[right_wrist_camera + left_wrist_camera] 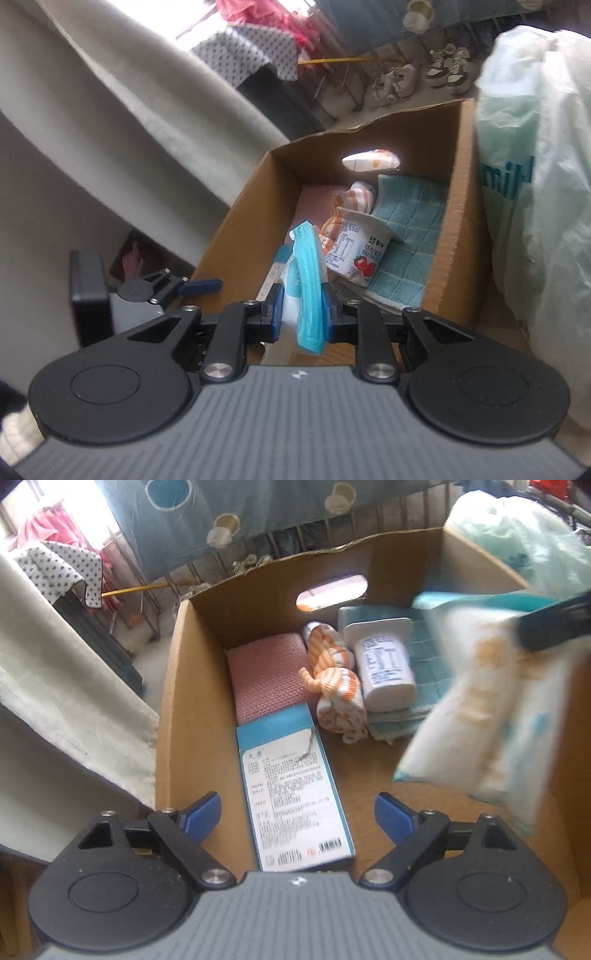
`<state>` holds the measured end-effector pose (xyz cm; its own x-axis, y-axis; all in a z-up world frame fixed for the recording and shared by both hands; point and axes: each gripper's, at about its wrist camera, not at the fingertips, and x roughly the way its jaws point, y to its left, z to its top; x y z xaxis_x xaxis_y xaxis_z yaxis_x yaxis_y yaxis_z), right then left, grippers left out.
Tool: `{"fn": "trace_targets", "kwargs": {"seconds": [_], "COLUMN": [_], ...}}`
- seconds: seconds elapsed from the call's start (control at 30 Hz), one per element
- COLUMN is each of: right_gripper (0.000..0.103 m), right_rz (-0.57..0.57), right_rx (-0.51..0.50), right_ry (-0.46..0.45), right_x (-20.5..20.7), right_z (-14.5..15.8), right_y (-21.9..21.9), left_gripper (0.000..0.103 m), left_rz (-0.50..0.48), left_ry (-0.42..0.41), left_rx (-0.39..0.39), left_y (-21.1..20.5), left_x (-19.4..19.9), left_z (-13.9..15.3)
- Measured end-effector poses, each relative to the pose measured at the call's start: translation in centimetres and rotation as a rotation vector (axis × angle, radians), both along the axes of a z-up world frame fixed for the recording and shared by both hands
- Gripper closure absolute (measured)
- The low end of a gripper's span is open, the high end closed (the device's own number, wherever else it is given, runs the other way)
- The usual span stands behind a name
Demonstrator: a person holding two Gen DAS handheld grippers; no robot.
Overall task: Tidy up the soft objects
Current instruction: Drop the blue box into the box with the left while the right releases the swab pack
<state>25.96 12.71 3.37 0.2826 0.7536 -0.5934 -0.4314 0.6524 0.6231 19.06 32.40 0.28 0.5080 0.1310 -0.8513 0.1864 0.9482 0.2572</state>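
Observation:
An open cardboard box (192,701) holds a pink cloth (266,675), an orange-striped cloth (332,679), a white yogurt cup (384,664) lying on a folded teal towel (428,664), and a flat blue-and-white carton (288,775). My left gripper (297,808) hangs open over the near end of that carton, its pads clear of it. My right gripper (301,299) is shut on a soft white-and-blue packet (308,288) at the box's near edge. In the left wrist view that packet (480,709) is a blur over the box's right side.
A pale green plastic bag (535,184) bulges against the box's right wall. Beige fabric (55,664) hangs on the left. Behind the box are a railing, shoes (443,70) and a star-patterned cloth (55,568). The left gripper (199,286) shows at the box's left corner.

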Motion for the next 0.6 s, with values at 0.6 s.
{"fn": "trace_targets", "kwargs": {"seconds": [0.6], "right_gripper": [0.055], "right_rz": [0.319], "right_rx": [-0.616], "right_ry": [-0.41], "right_x": [-1.7], "right_z": [0.4], "right_y": [15.0], "left_gripper": [0.011], "left_rz": [-0.033], "left_ry": [0.014], "left_rx": [-0.22], "left_y": [0.7], "left_x": [-5.7], "left_z": [2.6]}}
